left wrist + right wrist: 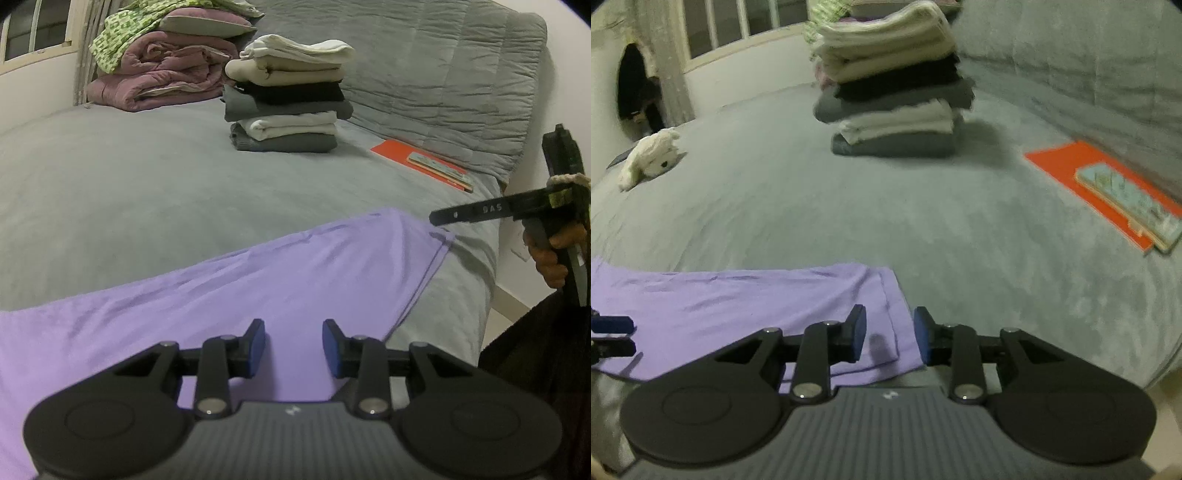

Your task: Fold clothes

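Lilac soft garment [258, 280] flat on plush grey bed [129, 192]; both claws (left [293, 349], right [890, 339]) parted, empty.

Matt smooth lilac cloth garment [258, 280], soft napped grey bedcover [129, 192], matt black plastic left claw [293, 349]

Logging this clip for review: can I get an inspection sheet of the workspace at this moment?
Surface: grey bed cover, bare in the middle.
Job's things: purple garment spread flat at the near edge; folded stack further back.
Clutter: orange folder with a book on it; white plush toy; pink bedding pile.
Grippers: left gripper open above the garment; right gripper open over its corner.
Cables: nothing seen.
Surroundings: window, pale wall.
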{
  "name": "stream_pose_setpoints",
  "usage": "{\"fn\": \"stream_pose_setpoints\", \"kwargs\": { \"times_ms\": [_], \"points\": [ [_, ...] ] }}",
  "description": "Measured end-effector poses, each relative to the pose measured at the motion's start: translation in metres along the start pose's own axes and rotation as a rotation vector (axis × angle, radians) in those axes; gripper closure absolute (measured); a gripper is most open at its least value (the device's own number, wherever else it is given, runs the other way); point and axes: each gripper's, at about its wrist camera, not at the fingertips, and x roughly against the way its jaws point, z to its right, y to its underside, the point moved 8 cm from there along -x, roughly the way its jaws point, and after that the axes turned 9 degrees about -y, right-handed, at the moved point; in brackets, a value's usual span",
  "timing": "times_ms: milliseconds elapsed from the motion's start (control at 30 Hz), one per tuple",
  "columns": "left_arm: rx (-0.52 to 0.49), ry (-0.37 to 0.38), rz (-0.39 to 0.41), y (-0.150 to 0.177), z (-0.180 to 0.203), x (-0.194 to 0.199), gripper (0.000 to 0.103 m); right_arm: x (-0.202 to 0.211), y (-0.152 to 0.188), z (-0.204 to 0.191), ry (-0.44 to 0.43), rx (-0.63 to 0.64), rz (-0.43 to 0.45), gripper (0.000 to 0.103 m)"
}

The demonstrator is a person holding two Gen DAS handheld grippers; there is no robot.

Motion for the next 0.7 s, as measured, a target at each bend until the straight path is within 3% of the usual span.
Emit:
{"fn": "stream_pose_setpoints", "kwargs": {
  "times_ms": [200,267,300,433,700],
  "points": [
    [-0.010,-0.001,-0.005,0.002,0.002,0.002,0.068,-0.012,0.010,-0.010,0.021,0.062,-0.064,0.070],
    [-0.014,-0.002,-0.006,0.003,0.002,0.002,0.068,-0.016,0.015,-0.012,0.051,0.097,-0.090,0.083],
    [-0.015,-0.002,-0.007,0.003,0.003,0.002,0.068,-0.017,0.017,-0.012,0.066,0.119,-0.096,0.103],
    [-0.015,0.007,-0.006,0.002,0.003,0.003,0.068,-0.010,0.020,-0.010,0.153,0.171,-0.089,0.103],
    [-0.036,0.012,-0.027,0.009,0.005,0.002,0.067,-0.012,0.018,-0.003,0.152,0.146,-0.097,0.098]
  ]
}}
